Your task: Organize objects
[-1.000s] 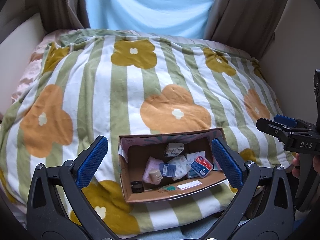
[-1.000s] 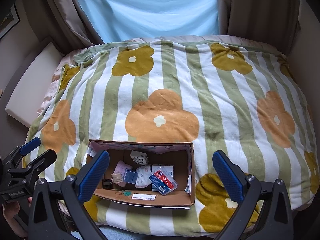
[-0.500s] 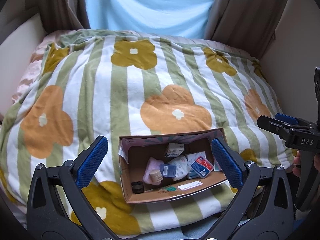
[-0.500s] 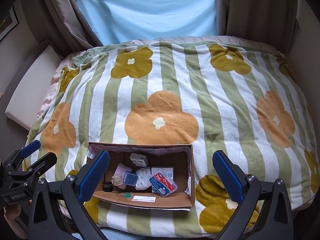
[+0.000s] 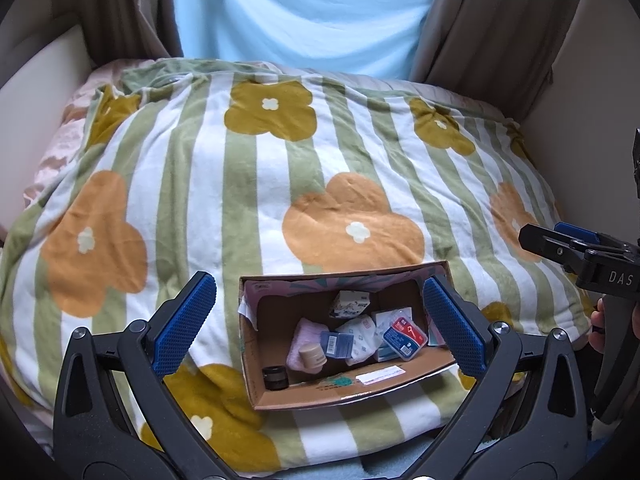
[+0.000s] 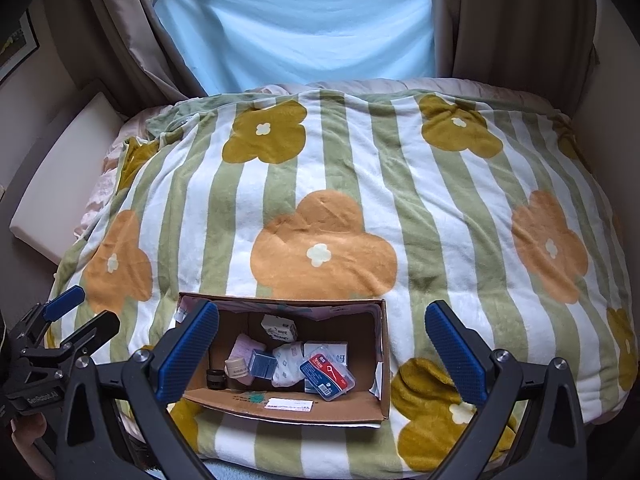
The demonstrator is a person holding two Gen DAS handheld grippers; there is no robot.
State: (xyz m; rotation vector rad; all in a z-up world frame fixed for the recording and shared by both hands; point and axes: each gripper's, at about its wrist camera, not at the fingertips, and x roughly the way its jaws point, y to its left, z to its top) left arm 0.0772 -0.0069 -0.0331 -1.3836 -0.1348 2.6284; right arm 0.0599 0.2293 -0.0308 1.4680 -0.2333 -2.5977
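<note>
An open cardboard box (image 5: pixel 320 394) (image 6: pixel 224 398) sits on the near edge of a flower-patterned blanket (image 5: pixel 200 200). Inside lie a clear case with a red label (image 5: pixel 405 332) (image 6: pixel 327 374), a blue box (image 5: pixel 338 344) (image 6: pixel 262 362), a beige jar (image 5: pixel 312 356) (image 6: pixel 236 367), a black jar (image 5: pixel 275 376), a pink cloth (image 5: pixel 302 334), a white patterned packet (image 5: pixel 362 336) and a small white box (image 5: pixel 350 304) (image 6: pixel 280 328). My left gripper (image 5: pixel 318 324) hovers open above the box, empty. My right gripper (image 6: pixel 320 352) is also open and empty, above the box's right half.
The striped blanket (image 6: pixel 320 200) covers the whole bed. A pale blue curtain (image 6: pixel 296 24) with brown drapes hangs behind. A white cushion (image 6: pixel 56 192) lies at the left. The right gripper's body (image 5: pixel 560 244) shows at the right edge, held by a hand (image 5: pixel 598 324).
The box sits slightly lower in the right wrist view than before. The left wrist view is almost unchanged. Both grippers stay open.
</note>
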